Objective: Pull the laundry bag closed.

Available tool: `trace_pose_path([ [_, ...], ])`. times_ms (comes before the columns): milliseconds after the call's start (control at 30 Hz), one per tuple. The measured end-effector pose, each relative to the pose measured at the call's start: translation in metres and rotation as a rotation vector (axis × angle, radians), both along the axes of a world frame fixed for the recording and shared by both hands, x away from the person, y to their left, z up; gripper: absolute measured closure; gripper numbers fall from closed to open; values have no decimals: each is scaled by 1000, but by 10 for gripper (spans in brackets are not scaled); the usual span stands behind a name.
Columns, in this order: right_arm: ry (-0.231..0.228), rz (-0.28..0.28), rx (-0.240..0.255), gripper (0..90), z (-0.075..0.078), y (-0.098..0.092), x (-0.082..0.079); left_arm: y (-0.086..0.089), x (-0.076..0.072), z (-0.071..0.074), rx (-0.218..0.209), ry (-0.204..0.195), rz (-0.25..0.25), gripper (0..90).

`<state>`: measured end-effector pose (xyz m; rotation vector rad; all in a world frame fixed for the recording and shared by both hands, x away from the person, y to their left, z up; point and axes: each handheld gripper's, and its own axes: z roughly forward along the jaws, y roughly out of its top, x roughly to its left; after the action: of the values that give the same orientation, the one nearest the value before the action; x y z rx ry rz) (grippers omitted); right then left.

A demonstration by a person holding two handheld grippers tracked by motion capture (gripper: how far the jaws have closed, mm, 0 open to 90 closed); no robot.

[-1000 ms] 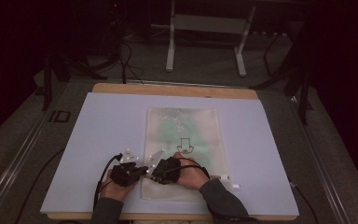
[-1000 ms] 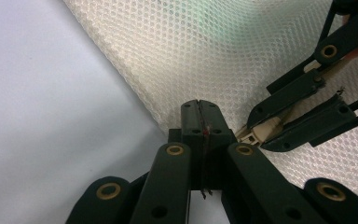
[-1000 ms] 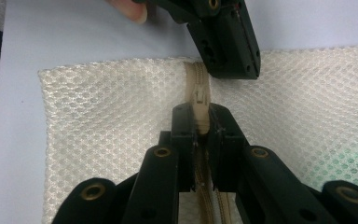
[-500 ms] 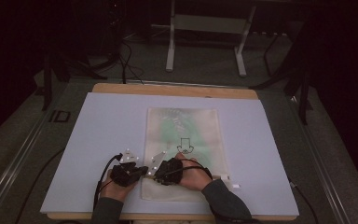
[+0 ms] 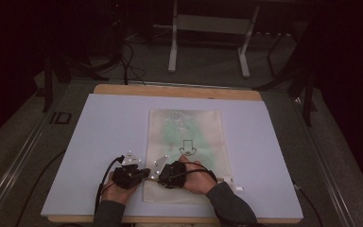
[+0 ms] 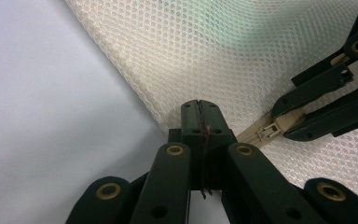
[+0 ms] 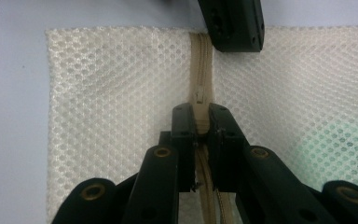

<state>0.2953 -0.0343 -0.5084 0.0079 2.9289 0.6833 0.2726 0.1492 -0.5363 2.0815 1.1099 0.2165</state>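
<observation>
The left gripper (image 6: 199, 105) has its two black jaws pressed flat together, pinching the edge of a white mesh laundry bag (image 6: 242, 51) right at the end of the bag's beige zipper (image 6: 265, 132); the mesh edge runs diagonally away from the jaw tips across the pale lavender table top (image 6: 42, 107). In the same left gripper view the right gripper (image 6: 328, 109) reaches in from the right, its tips closed over the zipper just beside the left gripper's. The right gripper view shows that gripper (image 7: 200, 122) with jaws drawn narrow, clamped on the zipper tape (image 7: 200, 70) with the small slider (image 7: 199, 97) standing just ahead of the tips; the zipper runs straight away to the bag's edge, where the left gripper (image 7: 233, 23) pinches its far end. Mesh (image 7: 116, 93) spreads on both sides of the zipper, with a faint green tint showing through at lower right. From the high view, the left gripper (image 5: 144, 174) and the right gripper (image 5: 163, 174) sit almost touching at the near left corner of the bag (image 5: 189, 137), each held in a hand, a grey sleeve (image 5: 229, 203) on the right forearm. The bag lies flat near the middle of the lavender board (image 5: 108, 127), something green inside it and a black arrow mark (image 5: 187, 147) on it. A wooden table edge (image 5: 170, 90) shows beyond the board, and a metal stand (image 5: 210, 28) rises on the dark floor behind.
</observation>
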Motion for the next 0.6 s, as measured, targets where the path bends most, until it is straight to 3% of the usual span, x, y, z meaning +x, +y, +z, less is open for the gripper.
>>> trace_pose_path([
  [600, -6, 6, -15, 823, 2, -7, -2, 0, 0, 0, 2, -1, 1, 897],
])
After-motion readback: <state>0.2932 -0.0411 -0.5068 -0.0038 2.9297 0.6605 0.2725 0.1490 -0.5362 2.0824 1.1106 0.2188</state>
